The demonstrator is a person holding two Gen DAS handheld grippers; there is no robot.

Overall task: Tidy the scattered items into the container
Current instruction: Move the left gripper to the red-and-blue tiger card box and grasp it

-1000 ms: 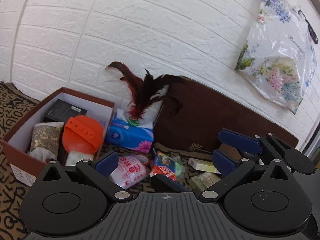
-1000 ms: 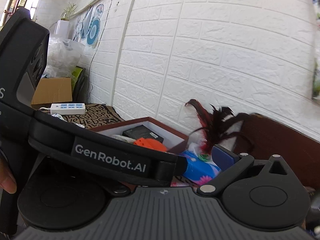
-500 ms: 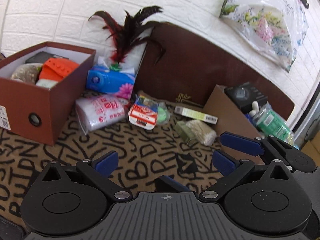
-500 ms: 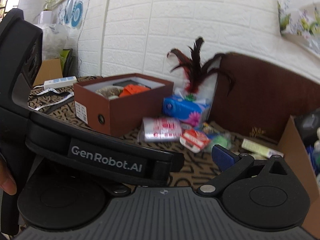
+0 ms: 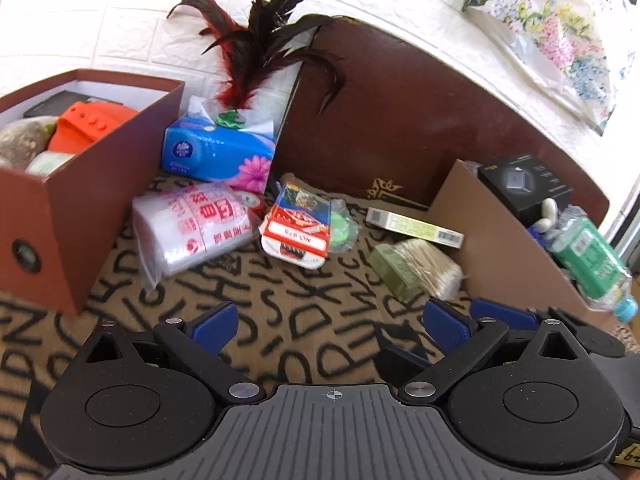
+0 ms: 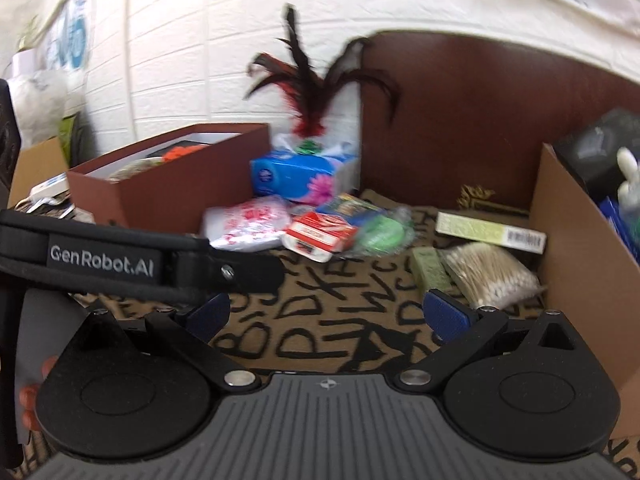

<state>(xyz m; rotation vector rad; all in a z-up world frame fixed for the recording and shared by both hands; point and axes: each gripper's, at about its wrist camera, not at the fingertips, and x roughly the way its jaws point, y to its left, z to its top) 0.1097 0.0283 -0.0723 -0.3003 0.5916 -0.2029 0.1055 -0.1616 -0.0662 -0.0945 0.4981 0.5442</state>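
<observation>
Bright, even daylight — fisheye bending at the edges, right wrist view motion-blurred.

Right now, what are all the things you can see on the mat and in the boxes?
Shoe box: 1, brown, left, part-filled.
Tissue pack: 1, blue, against the wall.
Feather shuttlecock: 1, dark red, on the tissues.
Plastic bag roll: 1, clear with red print, beside the shoe box.
Card pack: 1, red and white, mat centre.
Slim box: 1, yellow-green, by the cardboard box.
Cotton swabs: 1 bag, right.
Cardboard box: 1, tan, right.
Left fingers: apart.
Right fingers: apart.
</observation>
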